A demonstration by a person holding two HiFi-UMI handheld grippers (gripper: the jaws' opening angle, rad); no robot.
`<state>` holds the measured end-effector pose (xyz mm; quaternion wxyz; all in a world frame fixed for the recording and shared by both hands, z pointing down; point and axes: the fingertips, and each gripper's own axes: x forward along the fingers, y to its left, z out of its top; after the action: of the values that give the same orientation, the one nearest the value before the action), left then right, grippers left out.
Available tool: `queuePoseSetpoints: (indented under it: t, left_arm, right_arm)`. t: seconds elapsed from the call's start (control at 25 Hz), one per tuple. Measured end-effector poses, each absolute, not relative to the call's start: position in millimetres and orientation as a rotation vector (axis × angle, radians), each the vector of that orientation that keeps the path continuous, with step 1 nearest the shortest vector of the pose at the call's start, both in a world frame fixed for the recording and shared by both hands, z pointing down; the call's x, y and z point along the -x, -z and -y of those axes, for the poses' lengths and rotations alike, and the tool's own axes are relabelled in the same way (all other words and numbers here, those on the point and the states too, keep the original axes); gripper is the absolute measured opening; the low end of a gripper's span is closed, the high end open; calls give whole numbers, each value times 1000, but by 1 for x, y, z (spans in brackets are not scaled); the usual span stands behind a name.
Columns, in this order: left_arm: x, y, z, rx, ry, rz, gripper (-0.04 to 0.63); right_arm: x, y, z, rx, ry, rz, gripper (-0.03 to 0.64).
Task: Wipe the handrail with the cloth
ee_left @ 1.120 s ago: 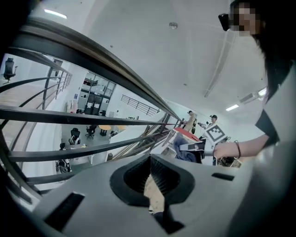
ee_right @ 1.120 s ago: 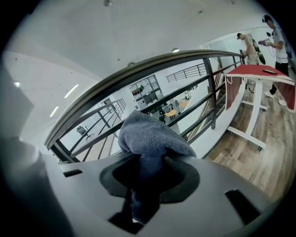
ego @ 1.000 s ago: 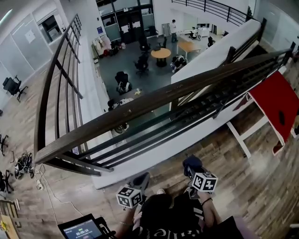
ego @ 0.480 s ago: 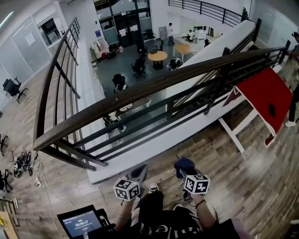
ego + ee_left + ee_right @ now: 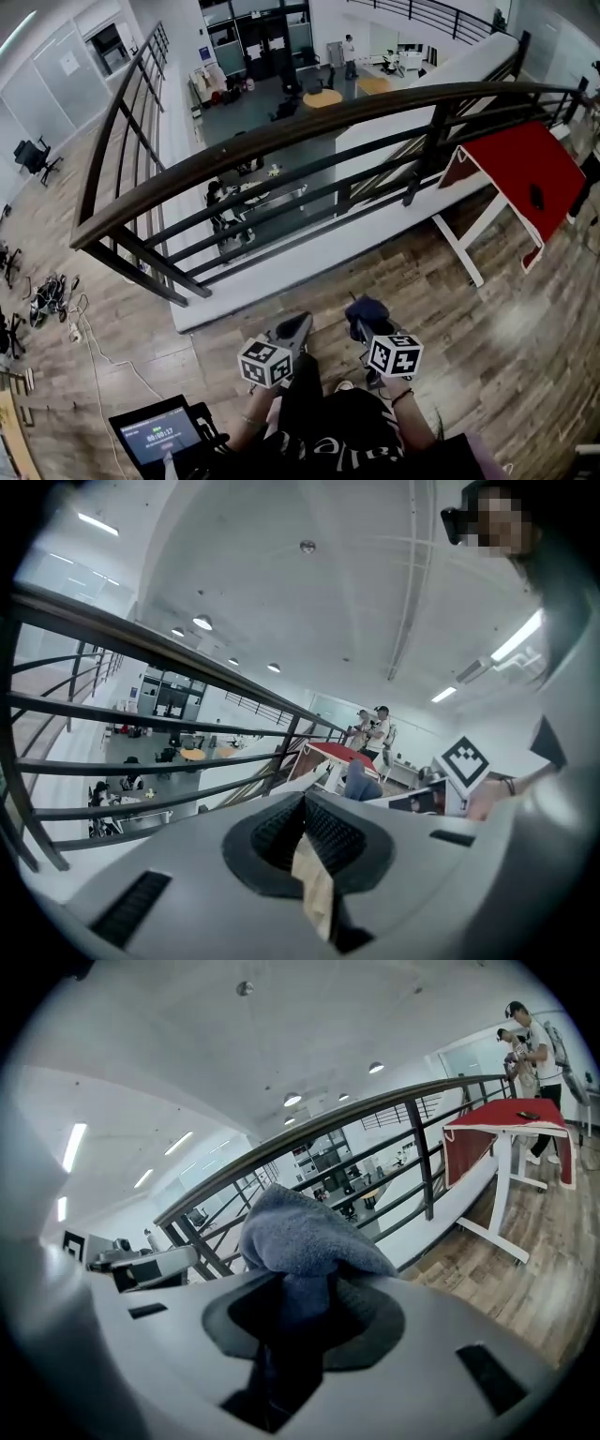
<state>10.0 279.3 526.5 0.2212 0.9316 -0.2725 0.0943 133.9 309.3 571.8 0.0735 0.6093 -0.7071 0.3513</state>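
The dark brown handrail (image 5: 309,127) curves across the head view on top of a black barred railing; it also crosses the left gripper view (image 5: 141,641) and the right gripper view (image 5: 328,1115). A grey-blue cloth (image 5: 368,310) bulges out of my right gripper (image 5: 361,321), whose jaws are shut on it; the cloth (image 5: 300,1232) fills the space in front of those jaws. My left gripper (image 5: 300,325) is beside it, jaws together with only a pale strip between the pads (image 5: 314,888). Both grippers are held low over the wooden floor, well short of the rail.
Beyond the railing the floor drops to an open lower level with tables and chairs. A red-covered table (image 5: 534,169) on white legs stands at the right by the railing, with two people (image 5: 527,1040) next to it. A tablet screen (image 5: 159,436) and floor cables (image 5: 47,300) lie at left.
The handrail has shifted up and farther away in the head view. Both grippers have risen slightly in the frame, with the cloth still held in the right one.
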Motion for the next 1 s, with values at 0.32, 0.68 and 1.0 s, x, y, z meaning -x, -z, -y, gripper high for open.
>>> queuePoseSetpoints:
  t: [0.32, 0.68, 1.0]
  left_arm:
    - [-17, -522, -343, -2570, -253, 796, 2]
    - [-14, -518, -371, -2567, -265, 864, 2]
    - [-8, -519, -368, -2570, -268, 889, 2]
  right_arm:
    - [-134, -567, -364, -1750, -1016, 2164, 103]
    - [-130, -557, -381, -1690, -967, 2233, 103]
    - [-119, -556, -374, -1648, -932, 2265, 103]
